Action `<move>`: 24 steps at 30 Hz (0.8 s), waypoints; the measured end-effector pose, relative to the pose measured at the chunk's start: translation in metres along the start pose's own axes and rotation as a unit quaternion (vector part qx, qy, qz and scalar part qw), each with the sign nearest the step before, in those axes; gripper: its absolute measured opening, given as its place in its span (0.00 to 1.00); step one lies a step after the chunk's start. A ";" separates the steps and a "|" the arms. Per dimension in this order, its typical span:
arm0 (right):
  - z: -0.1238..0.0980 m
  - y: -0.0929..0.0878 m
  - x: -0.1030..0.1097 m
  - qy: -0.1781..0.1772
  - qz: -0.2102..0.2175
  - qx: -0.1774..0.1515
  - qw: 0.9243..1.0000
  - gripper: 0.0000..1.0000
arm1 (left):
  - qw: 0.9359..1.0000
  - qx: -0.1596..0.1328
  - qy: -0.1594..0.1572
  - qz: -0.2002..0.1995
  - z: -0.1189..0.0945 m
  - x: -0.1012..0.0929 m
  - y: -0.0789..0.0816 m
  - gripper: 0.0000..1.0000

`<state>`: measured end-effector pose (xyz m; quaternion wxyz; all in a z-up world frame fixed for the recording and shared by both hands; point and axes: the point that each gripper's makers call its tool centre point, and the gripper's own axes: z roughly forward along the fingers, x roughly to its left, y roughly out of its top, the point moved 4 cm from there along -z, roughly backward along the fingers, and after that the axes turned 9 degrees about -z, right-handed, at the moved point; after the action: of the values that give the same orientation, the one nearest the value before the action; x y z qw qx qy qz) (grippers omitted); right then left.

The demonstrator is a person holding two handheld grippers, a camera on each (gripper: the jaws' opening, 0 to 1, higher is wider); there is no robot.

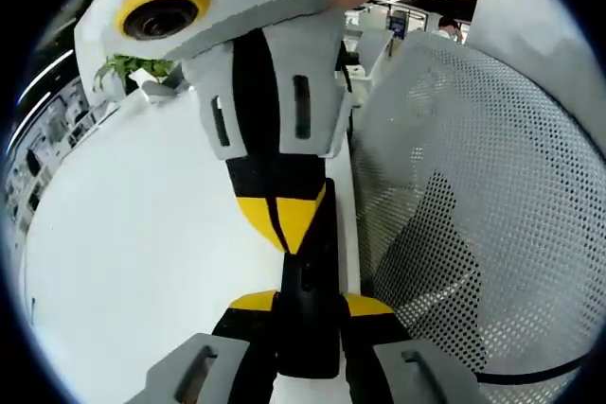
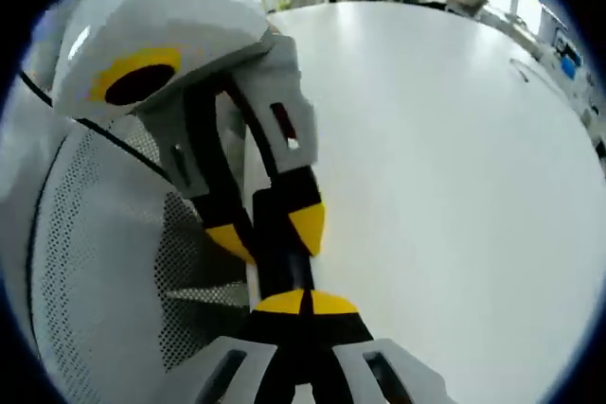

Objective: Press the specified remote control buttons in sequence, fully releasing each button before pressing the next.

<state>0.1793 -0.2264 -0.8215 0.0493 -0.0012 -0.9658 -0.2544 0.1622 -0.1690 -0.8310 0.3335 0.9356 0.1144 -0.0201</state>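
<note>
Pinching the black remote control (image 1: 308, 328) in my left gripper (image 1: 309, 304), right gripper (image 2: 303, 304) tip set against it.
In the left gripper view my jaws clamp the remote's sides over the white table (image 1: 142, 253), just beside a white mesh chair back (image 1: 473, 186). The right gripper's jaws are pressed together, and their yellow point meets the remote's upper face; I cannot tell which button lies under it.
</note>
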 end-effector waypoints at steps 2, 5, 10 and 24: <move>-0.001 -0.002 0.002 -0.015 -0.001 -0.021 1.000 0.00 | 1.000 -0.001 0.000 -0.001 0.000 0.000 0.000 0.25; -0.003 -0.004 0.008 -0.024 0.000 -0.033 0.999 0.00 | 1.000 -0.001 -0.001 0.000 0.001 -0.001 0.001 0.25; 0.001 0.005 0.017 -0.018 -0.026 -0.042 0.999 0.00 | 1.000 0.005 -0.005 0.006 0.002 -0.001 0.002 0.25; 0.003 0.006 0.019 -0.041 -0.118 0.001 0.992 0.00 | 1.000 0.009 -0.010 0.011 0.003 -0.002 0.004 0.25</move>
<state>0.1599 -0.2197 -0.8190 -0.0208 0.1022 -0.9608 -0.2570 0.1616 -0.1740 -0.8311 0.3265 0.9394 0.1008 -0.0267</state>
